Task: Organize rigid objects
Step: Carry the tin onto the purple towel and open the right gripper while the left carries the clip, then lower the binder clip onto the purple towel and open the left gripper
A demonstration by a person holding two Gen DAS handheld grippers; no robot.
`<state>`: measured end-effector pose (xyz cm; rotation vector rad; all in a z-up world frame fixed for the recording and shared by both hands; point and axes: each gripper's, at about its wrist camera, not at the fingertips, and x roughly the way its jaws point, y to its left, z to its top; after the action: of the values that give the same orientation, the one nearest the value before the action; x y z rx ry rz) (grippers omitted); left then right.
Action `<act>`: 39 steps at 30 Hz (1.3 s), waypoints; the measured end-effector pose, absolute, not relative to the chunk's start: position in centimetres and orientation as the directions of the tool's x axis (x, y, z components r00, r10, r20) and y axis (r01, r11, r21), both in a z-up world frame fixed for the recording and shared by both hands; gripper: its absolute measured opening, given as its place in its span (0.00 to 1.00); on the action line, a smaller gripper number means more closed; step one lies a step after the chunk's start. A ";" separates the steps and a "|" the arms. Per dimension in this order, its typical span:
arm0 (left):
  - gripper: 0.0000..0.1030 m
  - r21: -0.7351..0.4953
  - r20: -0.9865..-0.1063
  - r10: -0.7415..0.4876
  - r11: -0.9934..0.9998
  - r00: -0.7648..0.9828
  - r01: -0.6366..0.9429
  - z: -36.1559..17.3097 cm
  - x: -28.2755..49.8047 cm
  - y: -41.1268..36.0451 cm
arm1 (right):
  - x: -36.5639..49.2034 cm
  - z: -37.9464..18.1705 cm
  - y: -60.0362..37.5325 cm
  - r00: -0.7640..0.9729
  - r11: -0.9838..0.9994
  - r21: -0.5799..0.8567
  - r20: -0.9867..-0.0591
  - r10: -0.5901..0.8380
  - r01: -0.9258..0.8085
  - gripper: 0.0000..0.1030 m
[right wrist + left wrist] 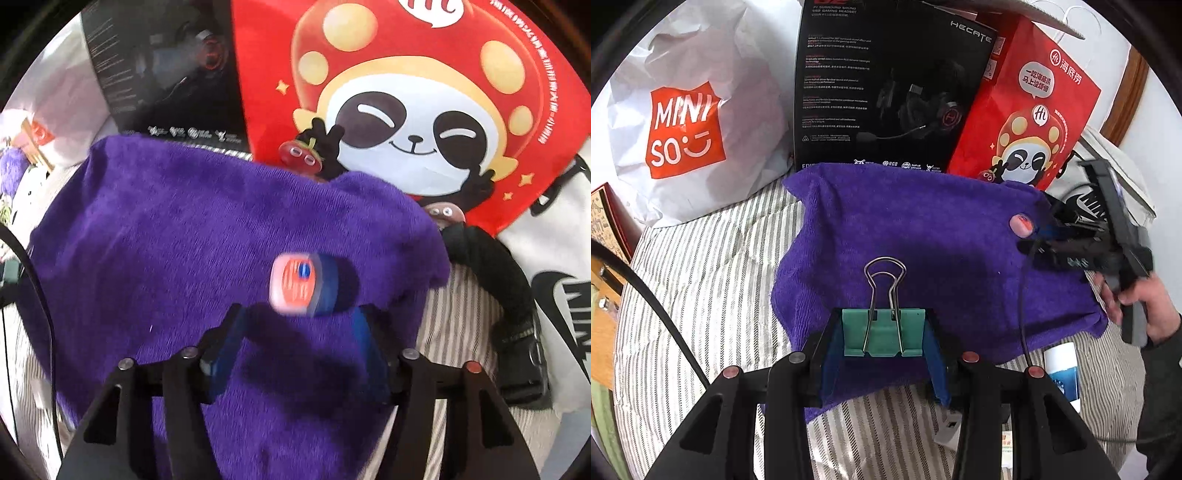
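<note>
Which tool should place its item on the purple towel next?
Left. The left tool is shut on the green clip directly over the towel. The right tool stands open, the pink item beyond its tips on the towel.

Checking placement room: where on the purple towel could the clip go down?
Bare purple towel lies between the binder clip and the headset box. Right edge is crowded: small pink object, right gripper.
</note>
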<state>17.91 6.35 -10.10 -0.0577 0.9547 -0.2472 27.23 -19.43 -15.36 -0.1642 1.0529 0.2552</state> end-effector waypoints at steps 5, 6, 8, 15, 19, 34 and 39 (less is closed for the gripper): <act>0.38 -0.161 -0.799 -0.238 0.970 0.553 0.184 -10.4 18.5 5.9 | 23.7 -13.7 -20.1 0.497 0.962 0.014 -0.854 0.154 -0.274 0.59; 0.38 -0.165 -0.799 -0.240 0.969 0.552 0.182 -10.5 18.6 5.8 | 23.0 -13.4 -20.2 0.500 0.963 0.029 -0.850 0.165 -0.269 0.59; 0.38 -0.172 -0.798 -0.244 0.968 0.551 0.181 -10.8 19.0 5.7 | 21.6 -12.7 -20.5 0.501 0.962 0.054 -0.845 0.187 -0.268 0.59; 0.38 -0.145 -0.813 -0.222 0.973 0.538 0.181 -12.3 21.7 5.3 | 15.8 -10.2 -21.5 0.526 0.958 0.074 -0.822 0.216 -0.278 0.60; 0.38 -0.103 -0.820 -0.182 0.980 0.542 0.173 -13.0 23.6 5.0 | 13.0 -9.6 -21.4 0.539 0.958 0.101 -0.809 0.236 -0.268 0.60; 0.38 0.002 -0.852 -0.102 0.980 0.514 0.199 -15.0 27.5 3.0 | 9.0 -10.4 -24.0 0.524 0.963 0.201 -0.809 0.268 -0.182 0.61; 0.39 0.002 -0.845 -0.101 0.981 0.525 0.193 -15.2 27.6 2.3 | 8.5 -10.5 -24.2 0.526 0.963 0.212 -0.807 0.270 -0.168 0.61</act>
<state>27.56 2.35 -15.16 0.0998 1.0033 -0.1759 8.53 -24.17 -10.45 0.1129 0.9836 0.2622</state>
